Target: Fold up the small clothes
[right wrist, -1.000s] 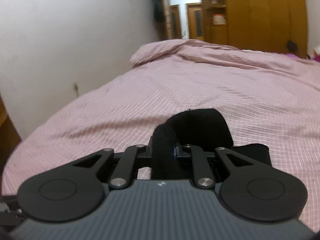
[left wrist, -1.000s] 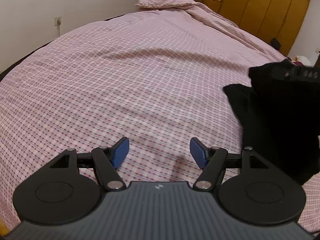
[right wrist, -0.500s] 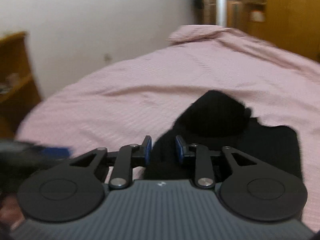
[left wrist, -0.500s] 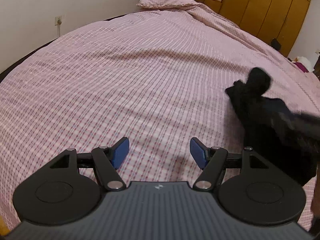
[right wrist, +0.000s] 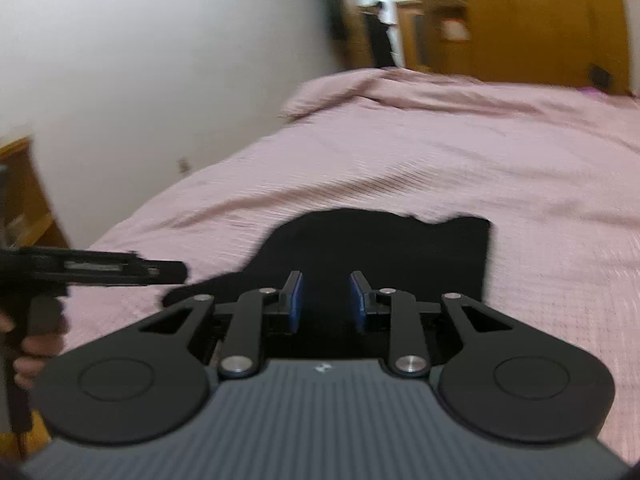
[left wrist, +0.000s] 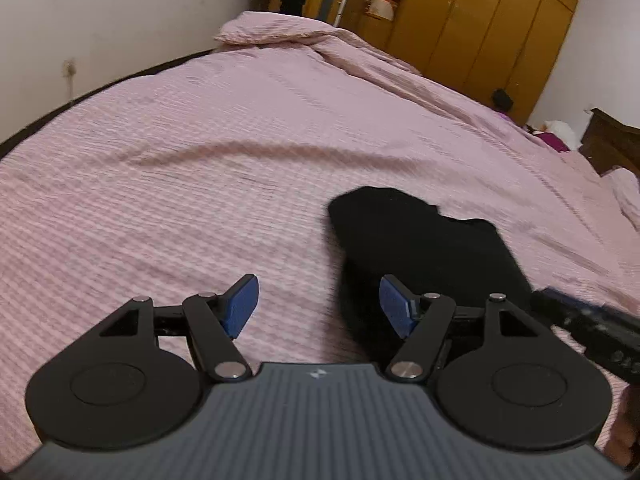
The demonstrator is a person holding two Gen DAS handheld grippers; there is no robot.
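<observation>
Pink checked bedding (left wrist: 200, 168) is covering a wide bed that is filling most of both views, with a white wall (left wrist: 120, 12) running along one side and a tall wooden wardrobe (left wrist: 480, 28) standing past the far end. A pillow (left wrist: 272, 28) is lying at the head of the bed. Someone in dark clothes (right wrist: 380, 36) is standing in the doorway beyond, too blurred to make out further.

A black garment (left wrist: 424, 248) is lying flat on the bedding. In the left wrist view it is sitting to the right of centre, with its near edge passing behind the right blue pad (left wrist: 396, 306).

The left gripper (left wrist: 318, 300) is hovering low over the bedding with its jaws spread wide, holding nothing. It is also showing at the left edge of the right wrist view (right wrist: 120, 268), held by a hand (right wrist: 36, 344).

The right gripper (right wrist: 326, 302) is sitting directly over the near part of the garment (right wrist: 380, 248). Its jaws are parted with a clear gap between the pads, and they are not gripping the cloth. In the left wrist view it is appearing as a blurred dark shape (left wrist: 592, 320) at the right edge, just beside the garment.
</observation>
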